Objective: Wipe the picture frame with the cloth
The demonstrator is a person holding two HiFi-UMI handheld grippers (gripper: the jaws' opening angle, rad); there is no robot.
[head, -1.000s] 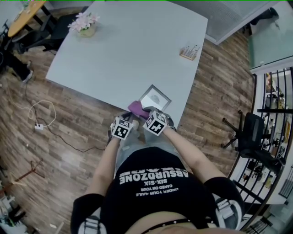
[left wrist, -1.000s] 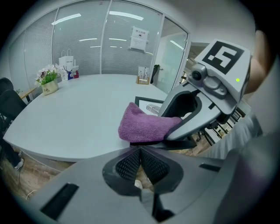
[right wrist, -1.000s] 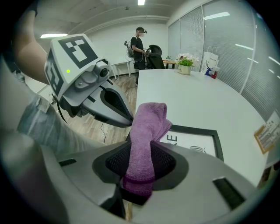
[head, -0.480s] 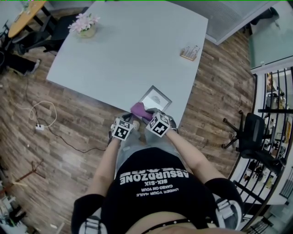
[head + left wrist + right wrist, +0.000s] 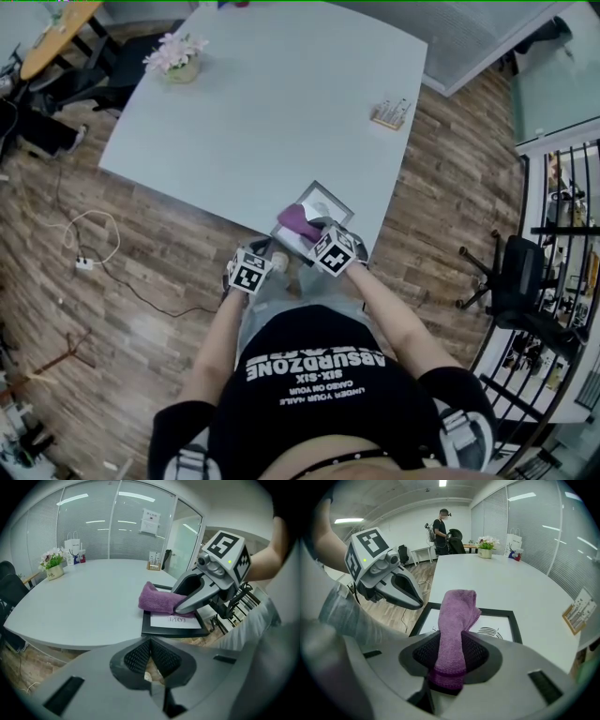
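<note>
A black picture frame (image 5: pixel 323 208) (image 5: pixel 174 623) (image 5: pixel 506 617) with a white print lies flat at the near edge of the pale table. A purple cloth (image 5: pixel 299 221) (image 5: pixel 157 599) (image 5: pixel 456 620) rests on the frame's left part, and my right gripper (image 5: pixel 314 232) (image 5: pixel 451 660) is shut on it. My left gripper (image 5: pixel 263 260) (image 5: pixel 150 657) hangs below the table's near edge, left of the frame, shut with nothing between its jaws.
A flower pot (image 5: pixel 175 56) (image 5: pixel 53 564) stands at the table's far left. A small wooden holder (image 5: pixel 389 112) (image 5: pixel 577 612) sits near the right edge. The white table (image 5: pixel 272 103) spreads beyond the frame. A person (image 5: pixel 440 526) stands far off. A black chair (image 5: pixel 516 277) is at the right.
My right gripper has carried the purple cloth up and to the right across the frame. The left gripper has shifted slightly lower, away from the table edge.
</note>
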